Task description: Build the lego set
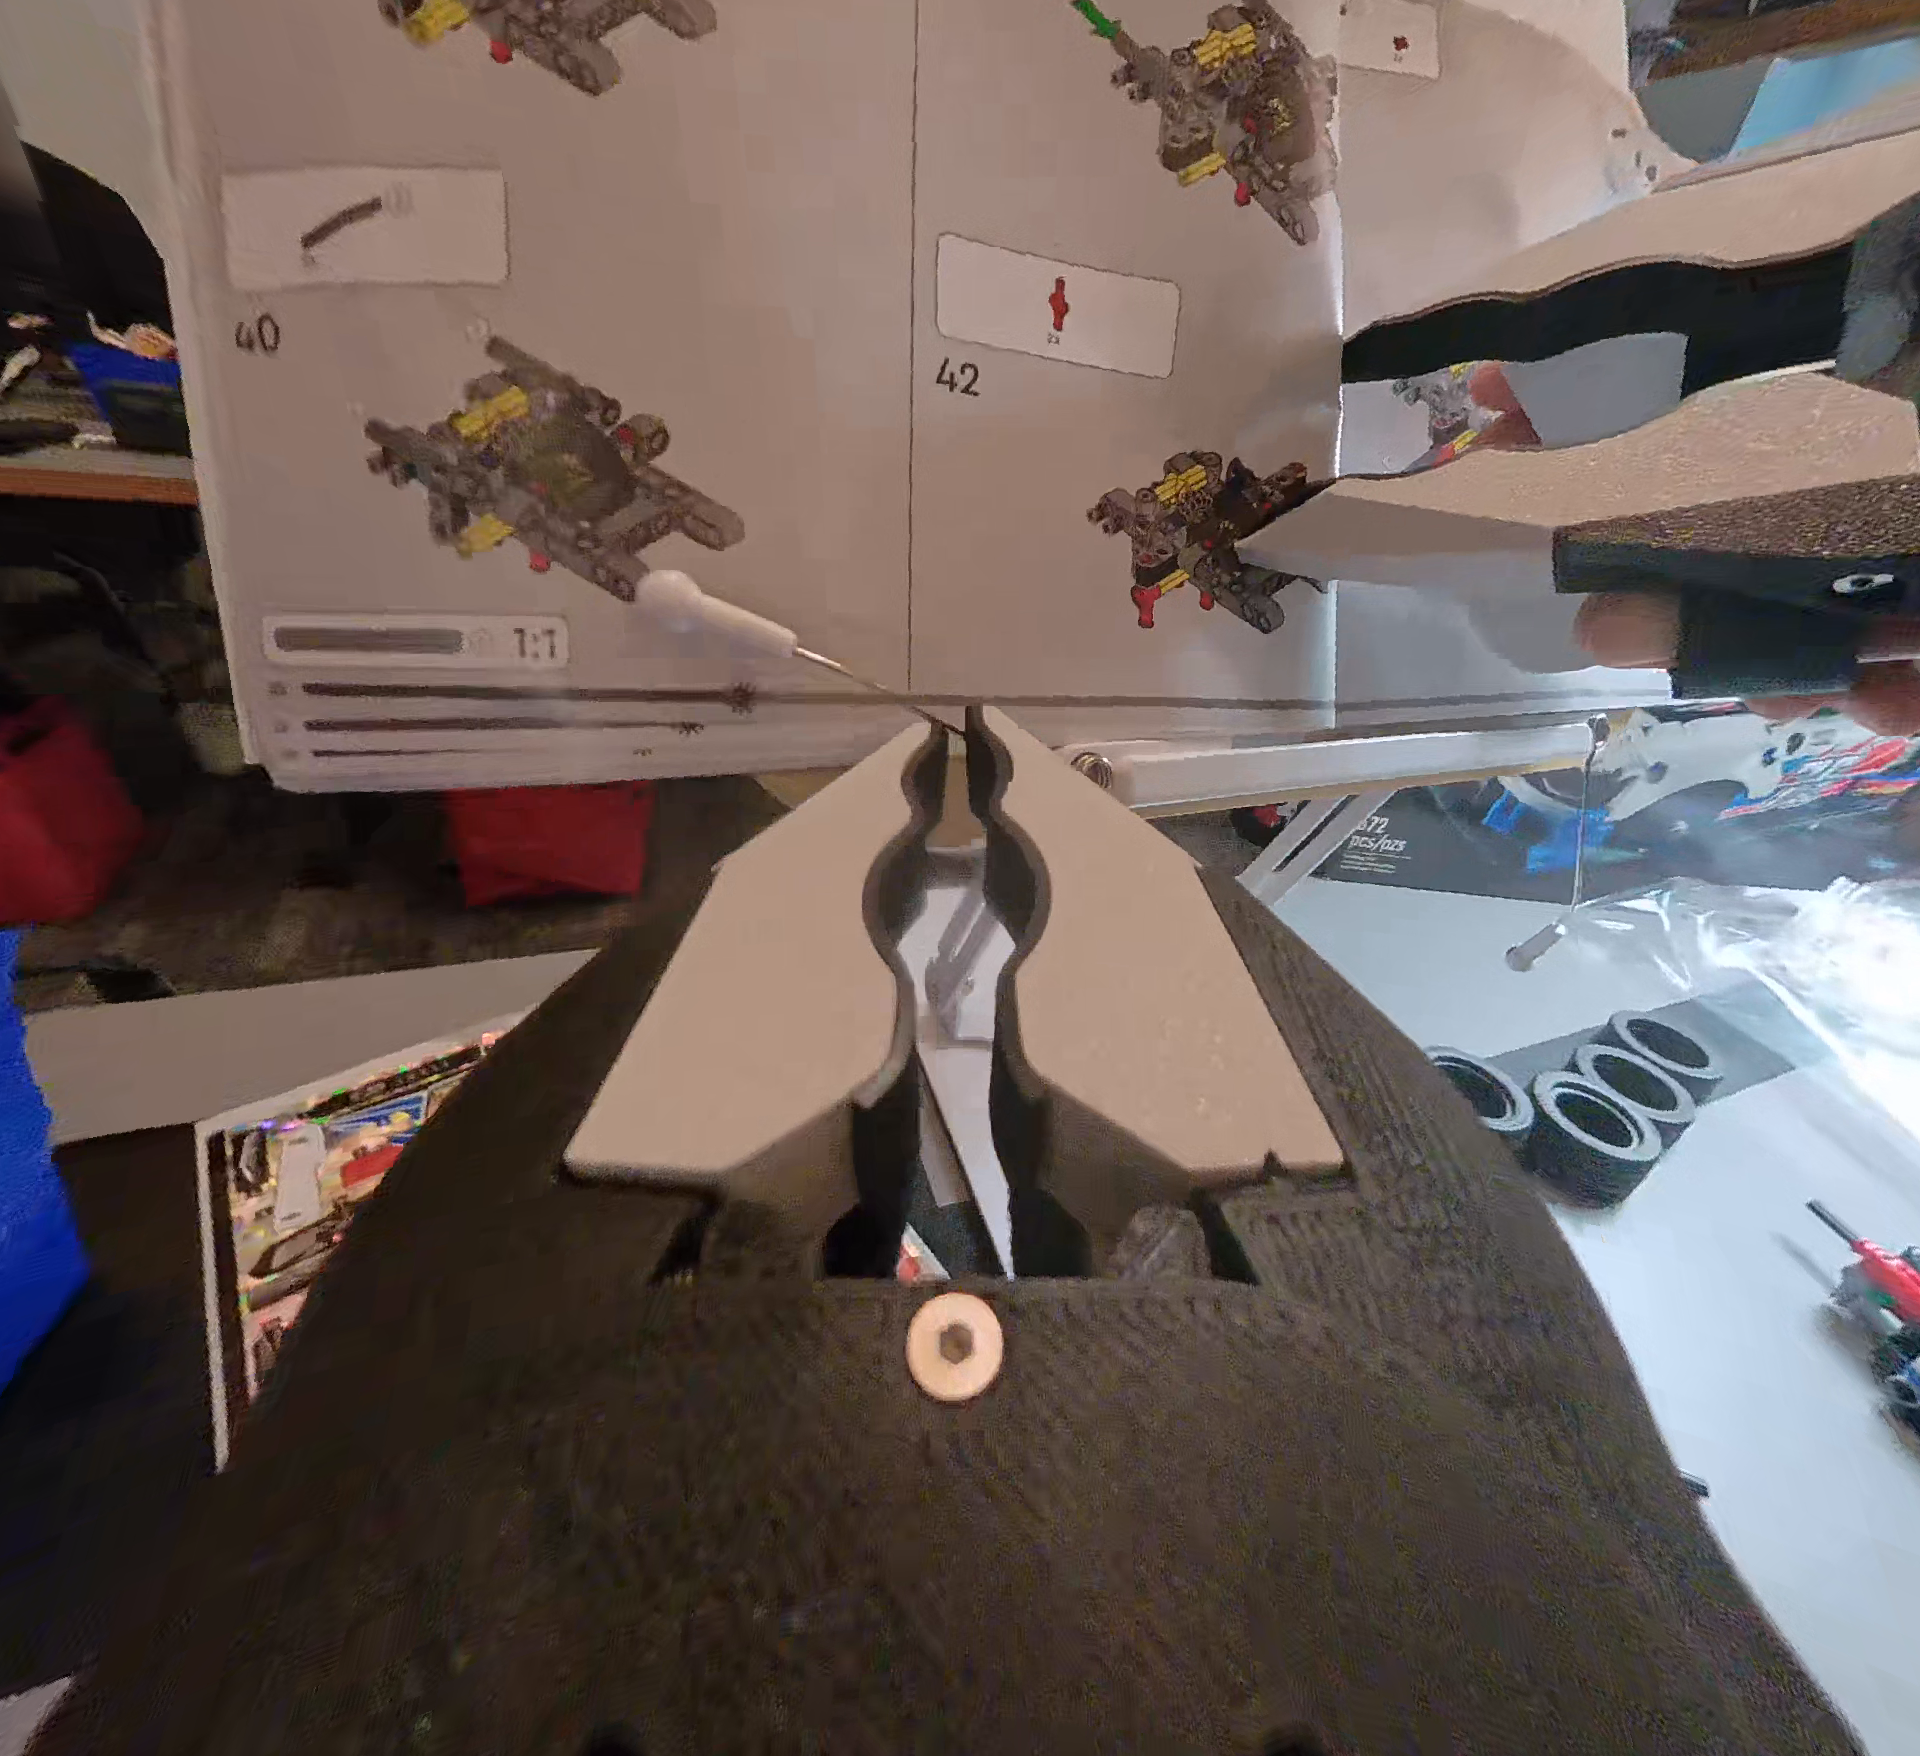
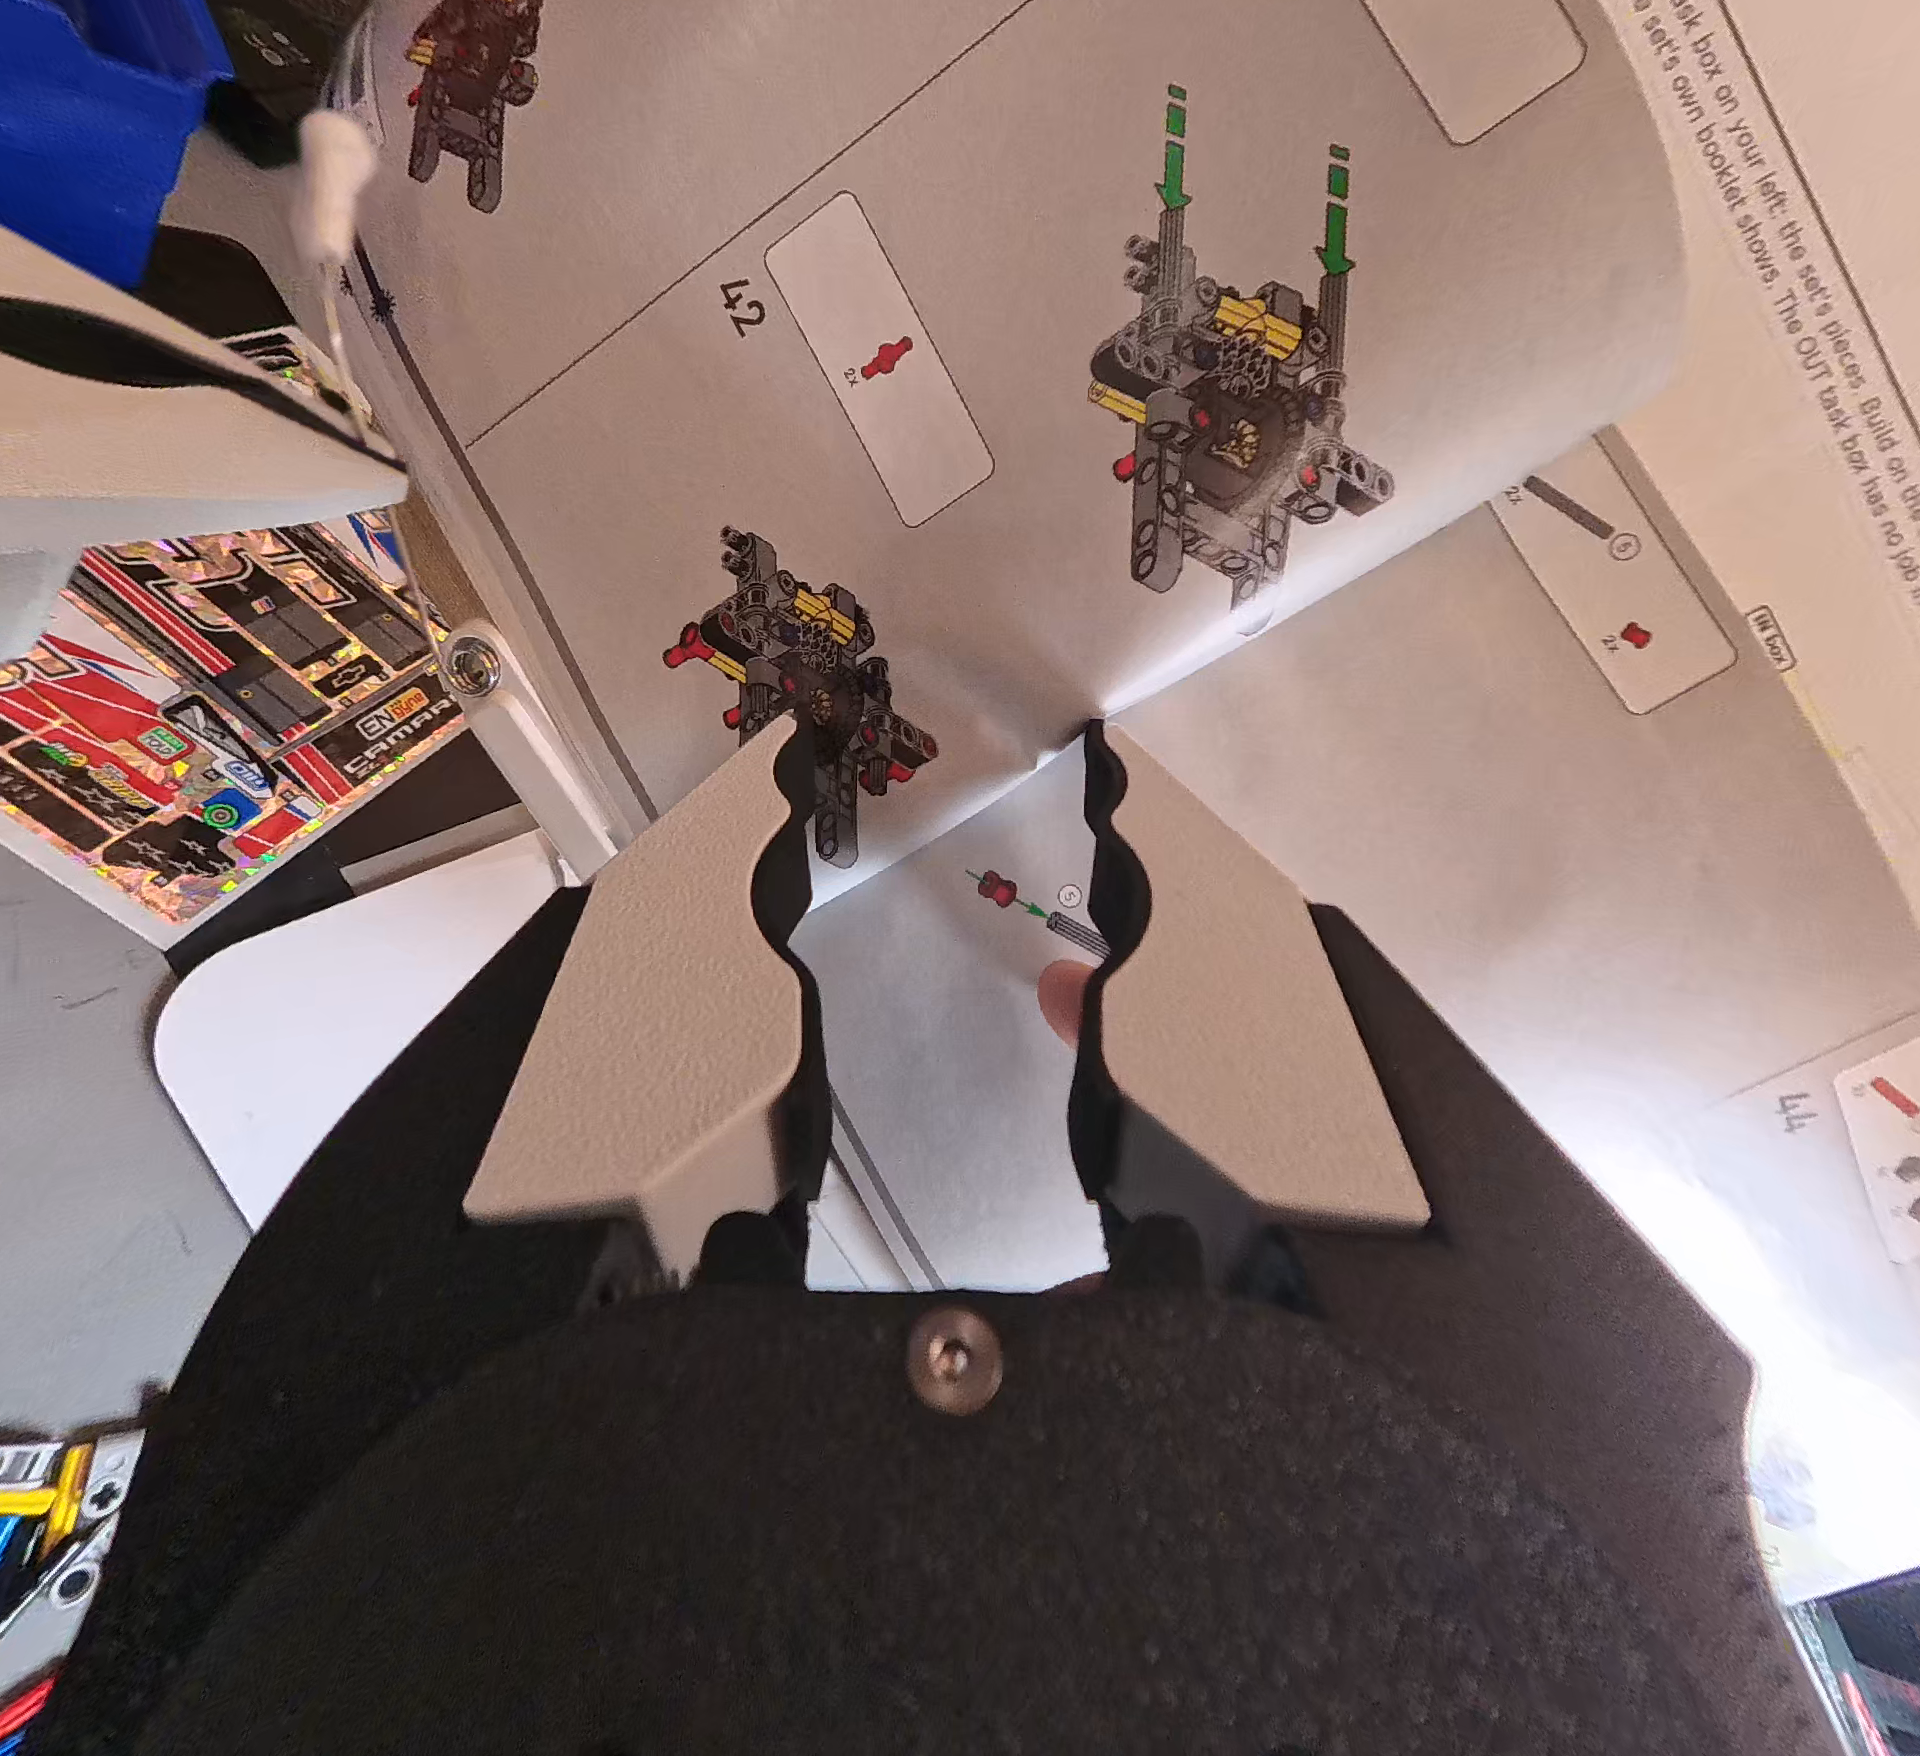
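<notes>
We've got our left gripper point(image 1: 958, 730) nearly closed at the bottom edge of the white paper instruction booklet point(image 1: 727, 304); right gripper point(image 2: 940, 740) gapes wide around a curling page.

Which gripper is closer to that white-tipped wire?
Left. The left gripper pinches the white-tipped wire at its lower end; the right gripper sits apart, at the outer edge of the booklet page.

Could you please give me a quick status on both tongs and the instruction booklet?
Left tongs shut on metal holder wire. Right tongs open, straddling a lifted page of the instruction booklet. No bricks held; black tyres on the table.
</notes>
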The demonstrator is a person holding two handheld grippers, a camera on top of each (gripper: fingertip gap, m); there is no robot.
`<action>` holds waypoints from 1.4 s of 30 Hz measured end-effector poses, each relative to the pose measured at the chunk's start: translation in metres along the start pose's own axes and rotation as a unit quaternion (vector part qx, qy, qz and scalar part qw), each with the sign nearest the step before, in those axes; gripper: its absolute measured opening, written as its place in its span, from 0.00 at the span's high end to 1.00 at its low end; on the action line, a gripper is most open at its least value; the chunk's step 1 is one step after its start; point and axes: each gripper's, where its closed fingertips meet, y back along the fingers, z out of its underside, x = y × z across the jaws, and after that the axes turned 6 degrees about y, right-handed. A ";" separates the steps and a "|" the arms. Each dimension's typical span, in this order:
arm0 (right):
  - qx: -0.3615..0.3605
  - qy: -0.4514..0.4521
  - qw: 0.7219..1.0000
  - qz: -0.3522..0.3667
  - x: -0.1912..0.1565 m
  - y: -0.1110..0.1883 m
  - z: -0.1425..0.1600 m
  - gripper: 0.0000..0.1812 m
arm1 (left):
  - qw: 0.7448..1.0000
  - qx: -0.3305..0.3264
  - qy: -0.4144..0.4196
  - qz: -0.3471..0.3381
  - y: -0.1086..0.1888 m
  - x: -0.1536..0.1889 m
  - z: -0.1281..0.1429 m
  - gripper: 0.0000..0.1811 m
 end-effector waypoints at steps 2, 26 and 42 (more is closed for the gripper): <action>-0.001 0.002 1.000 -0.001 0.000 0.000 0.000 0.72 | 0.999 -0.013 -0.046 -0.001 -0.005 0.003 -0.004 1.00; -0.003 -0.246 0.968 0.054 -0.031 0.106 0.167 0.78 | 0.962 -0.119 -0.184 0.161 -0.003 0.148 0.010 0.94; -0.169 0.233 0.943 0.166 0.003 0.079 0.178 1.00 | 0.932 -0.237 -0.263 0.077 -0.091 0.160 0.049 1.00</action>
